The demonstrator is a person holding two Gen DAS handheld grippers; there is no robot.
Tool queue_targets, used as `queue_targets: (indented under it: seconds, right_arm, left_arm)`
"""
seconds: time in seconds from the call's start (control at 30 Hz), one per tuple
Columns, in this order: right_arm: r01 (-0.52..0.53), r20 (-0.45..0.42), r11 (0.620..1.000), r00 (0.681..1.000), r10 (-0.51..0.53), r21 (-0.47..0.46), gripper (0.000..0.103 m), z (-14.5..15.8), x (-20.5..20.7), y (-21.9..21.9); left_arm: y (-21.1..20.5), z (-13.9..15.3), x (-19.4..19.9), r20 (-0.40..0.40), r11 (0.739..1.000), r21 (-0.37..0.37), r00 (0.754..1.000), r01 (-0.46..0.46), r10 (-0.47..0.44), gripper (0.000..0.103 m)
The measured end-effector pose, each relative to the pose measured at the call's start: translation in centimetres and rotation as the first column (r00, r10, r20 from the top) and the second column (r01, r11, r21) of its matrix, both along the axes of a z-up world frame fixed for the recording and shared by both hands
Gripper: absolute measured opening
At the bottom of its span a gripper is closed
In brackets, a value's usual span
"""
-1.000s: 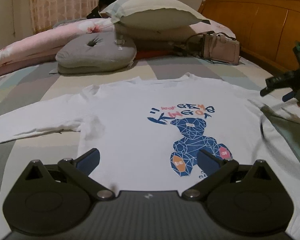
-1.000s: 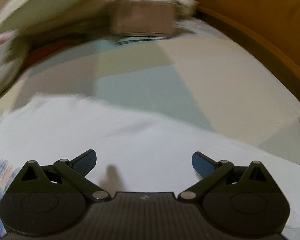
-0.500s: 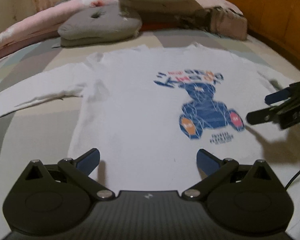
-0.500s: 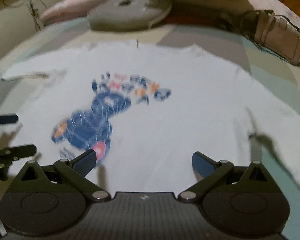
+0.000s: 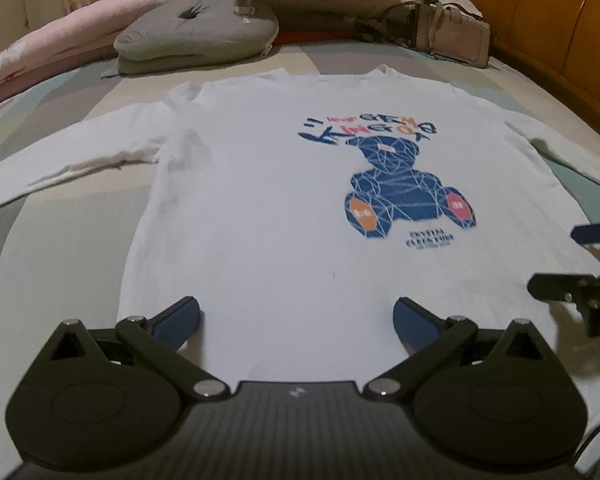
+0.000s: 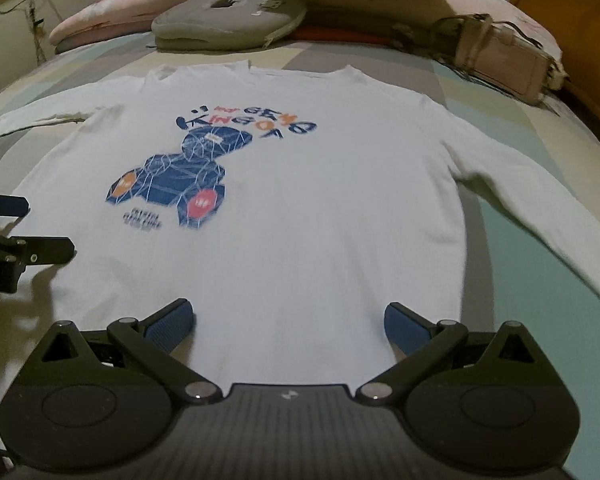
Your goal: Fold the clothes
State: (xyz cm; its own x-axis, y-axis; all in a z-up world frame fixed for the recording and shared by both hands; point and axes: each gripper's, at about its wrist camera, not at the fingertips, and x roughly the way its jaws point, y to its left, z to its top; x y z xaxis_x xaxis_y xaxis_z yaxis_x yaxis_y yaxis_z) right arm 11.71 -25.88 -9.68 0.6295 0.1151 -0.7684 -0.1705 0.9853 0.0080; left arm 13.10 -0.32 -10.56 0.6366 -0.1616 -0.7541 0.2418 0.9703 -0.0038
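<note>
White shirt [image 5: 268,216] lies flat on the bed [image 5: 60,240], both hand-held grippers, left [image 5: 296,316] and right [image 6: 286,318], spread wide apart over its hem, holding nothing.

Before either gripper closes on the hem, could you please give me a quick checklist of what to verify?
1. White long-sleeved shirt with blue bear print lies flat, print up: ok.
2. Left gripper open over the hem: ok.
3. Right gripper open over the hem: ok.
4. Both sleeves spread outward: ok.
5. Grey cushion and beige handbag clear of the shirt: ok.
6. Fingertips touching fabric: cannot tell.
</note>
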Motion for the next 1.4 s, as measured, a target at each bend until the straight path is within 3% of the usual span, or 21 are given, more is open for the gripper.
queue_targets:
  seconds: [0.23,0.4,0.47,0.63,0.8,0.9,1.03,1.1,1.2,1.33,1.4]
  right_arm:
    - [0.03,0.022,1.0,0.999,-0.03,0.001,0.103,0.1,-4.0,0.0]
    - [-0.008,0.073,1.0,0.997,0.01,-0.024,0.103,1.9,-4.4,1.5]
    - [-0.028,0.084,0.999,0.996,0.03,-0.019,0.103,2.2,-4.2,2.6]
    - [-0.038,0.073,0.999,0.997,0.038,0.003,0.103,1.0,-5.3,3.1]
    - [-0.017,0.084,0.999,0.996,0.012,0.052,0.103,-0.1,-8.1,1.3]
    - [0.026,0.09,0.994,0.995,-0.035,0.108,0.103,0.0,-9.2,-0.9]
    - [0.126,0.115,0.94,0.979,-0.169,0.316,0.103,0.6,-9.9,-6.4]
    - [0.223,0.136,0.892,0.945,-0.296,0.393,0.103,1.0,-10.0,-10.1]
    - [0.35,0.146,0.792,0.868,-0.476,0.5,0.103,1.4,-10.1,-16.0]
    - [0.507,0.153,0.654,0.713,-0.684,0.561,0.103,0.9,-10.5,-23.6]
    - [0.566,0.152,0.617,0.657,-0.738,0.546,0.103,0.5,-10.5,-26.0]
  left_arm:
    - [-0.2,0.3,-2.3,-0.02,1.0,0.014,1.0,-0.002,0.003,0.102]
    - [-0.4,2.3,-2.9,0.075,1.0,0.027,0.997,-0.007,0.005,0.102]
    - [-0.6,2.4,-2.9,0.071,1.0,0.011,0.997,-0.007,0.007,0.102]
    - [-0.8,0.1,-3.7,-0.004,1.0,-0.005,1.0,0.025,-0.025,0.102]
    - [-0.5,-0.6,-6.1,0.046,0.999,0.001,0.998,0.044,-0.044,0.102]
    - [-1.0,0.3,-6.1,0.035,0.998,0.009,0.998,0.055,-0.056,0.102]
    - [-2.5,2.5,-6.3,0.084,0.996,0.009,0.992,0.09,-0.09,0.102]
    - [-3.6,3.5,-5.9,0.109,0.993,0.009,0.987,0.115,-0.116,0.102]
    - [-5.4,4.8,-5.3,0.141,0.989,0.008,0.979,0.15,-0.15,0.102]
    - [-7.9,5.2,-4.6,0.156,0.98,-0.004,0.968,0.2,-0.197,0.102]
    - [-9.1,5.0,-4.1,0.153,0.974,-0.002,0.962,0.228,-0.225,0.102]
